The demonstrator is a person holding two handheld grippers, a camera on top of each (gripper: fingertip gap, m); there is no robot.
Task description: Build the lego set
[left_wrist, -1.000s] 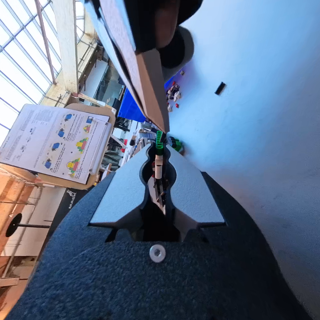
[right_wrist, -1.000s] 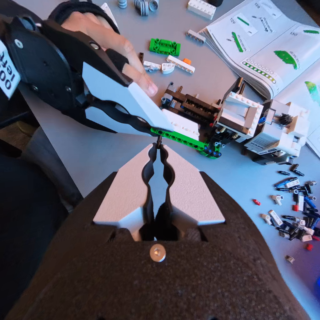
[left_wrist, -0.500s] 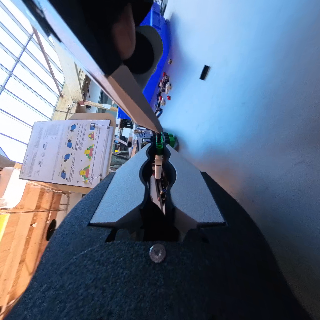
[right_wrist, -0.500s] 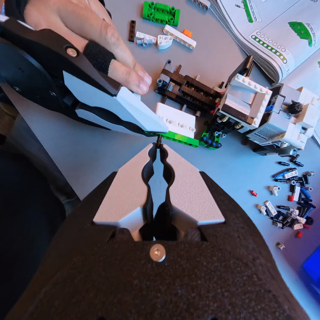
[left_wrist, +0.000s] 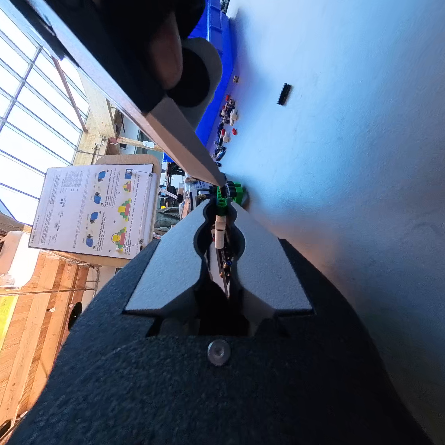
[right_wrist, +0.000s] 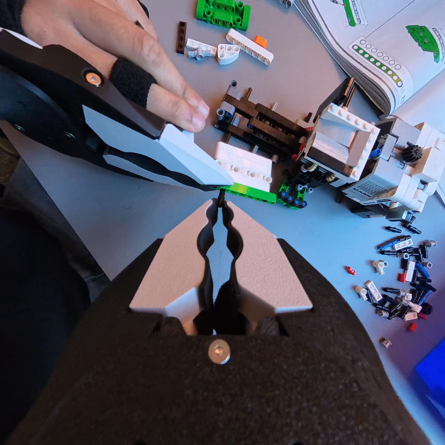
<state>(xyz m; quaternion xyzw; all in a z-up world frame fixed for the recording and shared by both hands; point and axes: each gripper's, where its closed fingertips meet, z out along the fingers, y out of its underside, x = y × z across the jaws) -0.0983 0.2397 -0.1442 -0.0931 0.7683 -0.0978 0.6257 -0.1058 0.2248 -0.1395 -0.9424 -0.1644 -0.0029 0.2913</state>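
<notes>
Grey tabletop point(right_wrist: 125, 216) carries the half-built white truck point(right_wrist: 361, 154), its front cut off at the frame edge. Left gripper point(right_wrist: 221, 185) clamps the truck's green beam point(right_wrist: 250, 191), hiding its end. Right gripper point(right_wrist: 220, 204) pinches a tiny black pin point(right_wrist: 221, 195), barely discernible, against that beam.

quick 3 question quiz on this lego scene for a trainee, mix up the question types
1. True or false: the right gripper pinches a small black pin at its tips.
2. Multiple choice: what is the left gripper shut on? A) the orange piece B) the green beam on the truck model C) the instruction booklet
3. Fill in: the heap of small loose parts lies on the table, in the right wrist view to the ____ of the right gripper.

Key: 1 true; 2 B; 3 right
</notes>
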